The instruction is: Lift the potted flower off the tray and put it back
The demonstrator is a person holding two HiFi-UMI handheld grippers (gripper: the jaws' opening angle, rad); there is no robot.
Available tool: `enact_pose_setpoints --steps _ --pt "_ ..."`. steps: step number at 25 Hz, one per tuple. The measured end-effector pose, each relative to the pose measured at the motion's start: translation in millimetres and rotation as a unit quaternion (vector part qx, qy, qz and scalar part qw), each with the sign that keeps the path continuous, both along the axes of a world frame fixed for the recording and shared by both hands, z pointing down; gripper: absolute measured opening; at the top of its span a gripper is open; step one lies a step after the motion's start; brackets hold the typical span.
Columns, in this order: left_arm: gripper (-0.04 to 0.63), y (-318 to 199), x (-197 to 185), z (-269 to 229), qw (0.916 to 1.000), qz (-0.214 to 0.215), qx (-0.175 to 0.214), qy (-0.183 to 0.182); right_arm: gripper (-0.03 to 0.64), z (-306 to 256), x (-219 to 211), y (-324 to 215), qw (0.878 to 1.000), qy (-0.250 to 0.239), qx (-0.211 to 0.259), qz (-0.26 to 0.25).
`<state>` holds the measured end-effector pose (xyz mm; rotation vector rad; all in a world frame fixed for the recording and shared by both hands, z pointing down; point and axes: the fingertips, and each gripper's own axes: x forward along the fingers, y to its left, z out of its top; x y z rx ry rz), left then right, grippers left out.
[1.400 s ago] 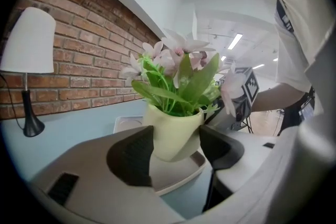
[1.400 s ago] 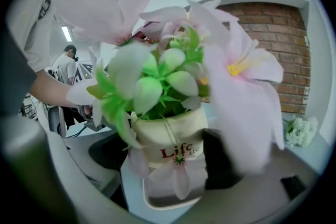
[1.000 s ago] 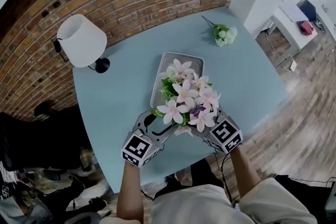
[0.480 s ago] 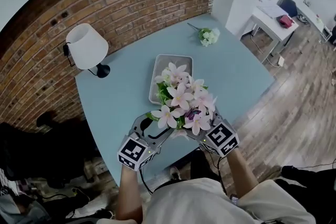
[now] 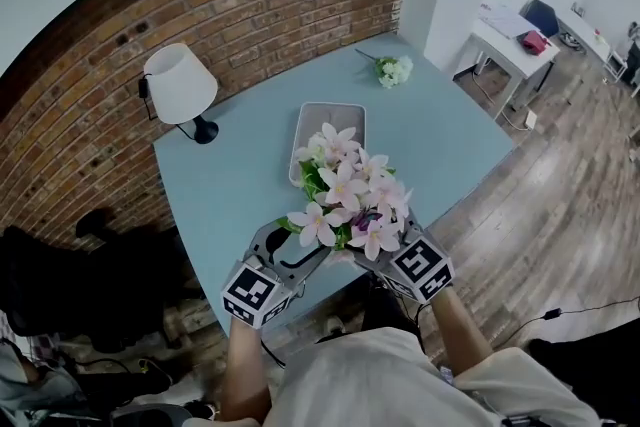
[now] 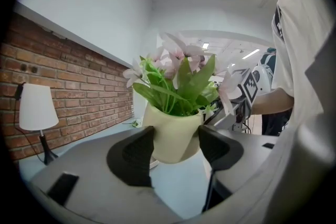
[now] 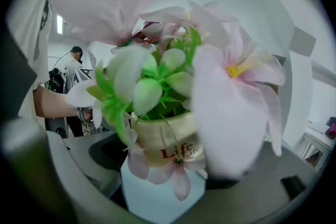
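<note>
Head view shows you holding the potted flower (image 5: 345, 200) up off the tray (image 5: 335, 115), nearer you, above the counter's (image 5: 220, 185) near edge. Your left tool (image 5: 312, 255) and right tool (image 5: 372, 253) each pinch its cream pot from opposite sides.

Bright even light, fisheye-bent edges

Blue table (image 5: 450, 135) with tray (image 5: 335, 115), lamp (image 5: 180, 83), flower sprig (image 5: 390, 68)
</note>
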<state>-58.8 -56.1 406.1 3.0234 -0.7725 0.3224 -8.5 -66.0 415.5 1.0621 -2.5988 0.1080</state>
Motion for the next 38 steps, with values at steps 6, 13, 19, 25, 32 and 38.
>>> enact_pose_setpoints --steps 6,13,19,25,32,38 --pt "0.302 3 3 -15 1.0000 -0.002 -0.002 0.006 0.445 -14 4 3 1.000 -0.004 -0.003 -0.001" --pt "0.301 9 3 -9 1.0000 -0.001 0.005 0.008 0.443 -9 4 9 1.000 -0.009 0.001 0.002" --pt "0.299 -5 11 -2 1.0000 -0.002 -0.006 0.007 0.442 -1 11 -5 1.000 -0.011 -0.010 0.001" --pt "0.299 -24 15 12 0.9999 -0.005 -0.015 0.000 0.442 13 15 -25 1.000 -0.011 -0.018 -0.004" --pt "0.298 -42 18 42 0.9998 -0.011 -0.010 -0.012 0.442 44 18 -43 1.000 -0.013 -0.016 -0.008" --pt "0.299 -95 40 54 0.9993 -0.018 -0.029 -0.014 0.442 55 39 -96 0.999 -0.008 -0.030 -0.018"
